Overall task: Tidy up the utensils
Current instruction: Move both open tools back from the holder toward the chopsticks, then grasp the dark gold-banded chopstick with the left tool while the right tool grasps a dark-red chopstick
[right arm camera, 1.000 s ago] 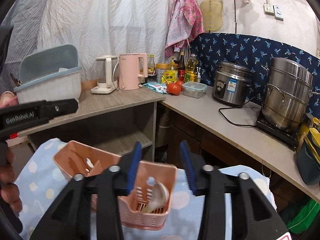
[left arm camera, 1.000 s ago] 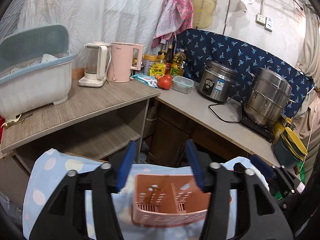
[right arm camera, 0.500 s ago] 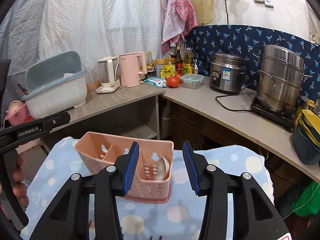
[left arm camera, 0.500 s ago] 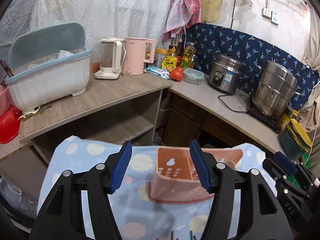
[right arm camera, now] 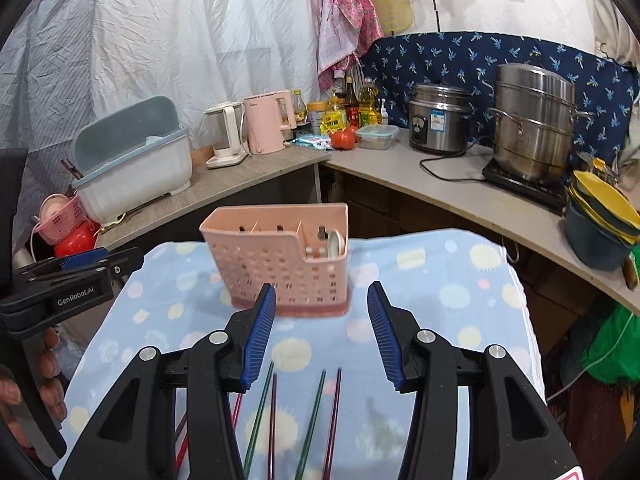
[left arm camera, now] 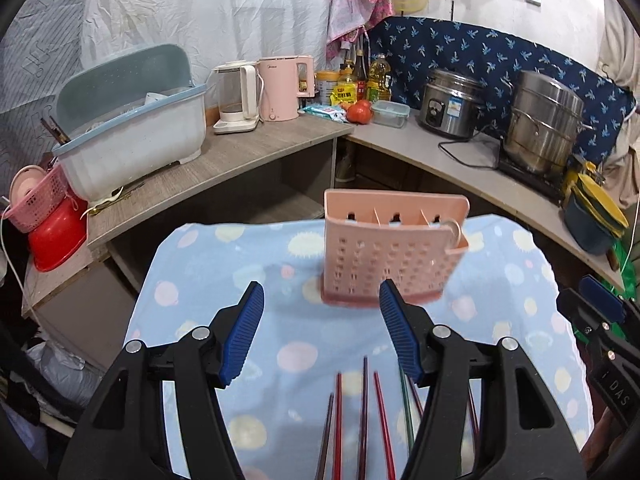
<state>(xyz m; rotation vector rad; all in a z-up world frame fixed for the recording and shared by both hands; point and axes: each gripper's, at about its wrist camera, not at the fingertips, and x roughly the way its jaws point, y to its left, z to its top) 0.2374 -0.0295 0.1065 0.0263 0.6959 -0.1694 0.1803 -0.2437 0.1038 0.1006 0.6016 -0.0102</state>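
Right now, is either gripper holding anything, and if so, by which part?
Nothing is held. The left gripper and right gripper are both open above the chopsticks; the pink utensil holder stands free.

My left tool (left arm camera: 321,330) is black with ribbed blue pads (left arm camera: 243,338) and silver screws. My right tool (right arm camera: 321,330) matches it. White "GenRobot.AI" lettering marks one.

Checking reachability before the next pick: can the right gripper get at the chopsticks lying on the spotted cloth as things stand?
Probably yes. The right gripper is open and empty, and the chopsticks lie loose on the cloth right below its fingers. The pink utensil holder stands farther back, out of the way.
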